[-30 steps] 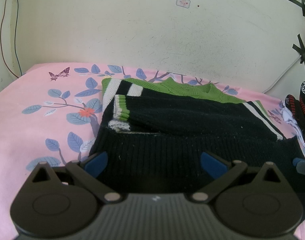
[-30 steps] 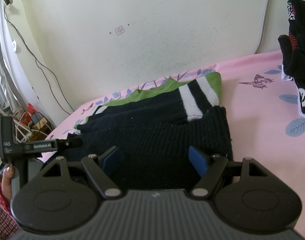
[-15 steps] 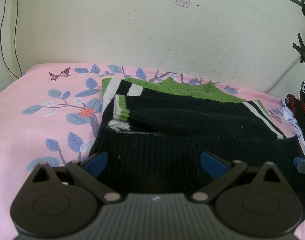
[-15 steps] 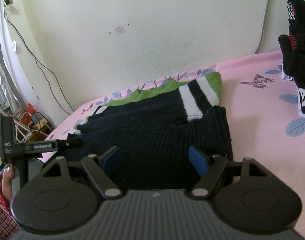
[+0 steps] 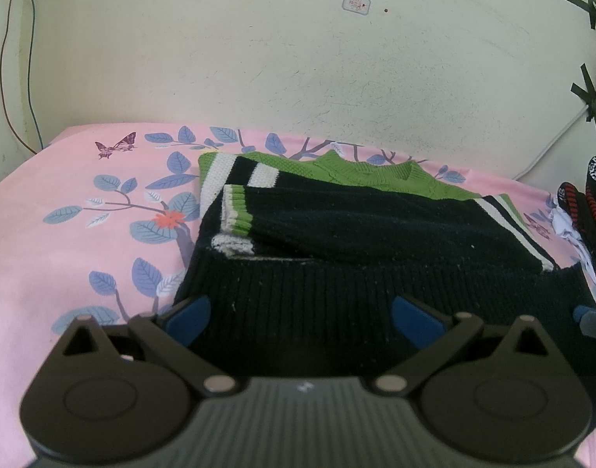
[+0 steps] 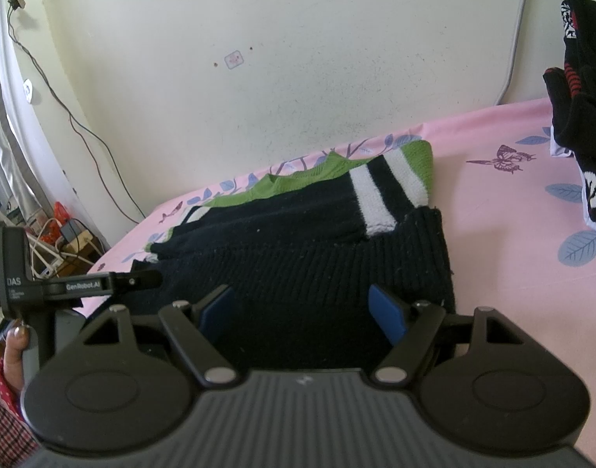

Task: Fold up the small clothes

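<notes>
On a pink leaf-print bedsheet [image 5: 83, 241], the left gripper [image 5: 301, 312] and right gripper [image 6: 303, 308] stand with fingers apart at the ribbed hem of a black, green and white knitted sweater [image 5: 356, 234], sleeves already folded in; the final fold apparently remains.

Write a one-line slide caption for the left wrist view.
Open left tool poised at the ribbed hem of a black-and-green sweater, sleeves folded in, on a pink floral bedsheet.

Black grippers: left gripper [image 5: 299, 314], right gripper [image 6: 303, 312], blue pads [image 6: 385, 314], silver screws; hand [image 6: 15, 351], red plaid sleeve [image 6: 3, 421].
</notes>
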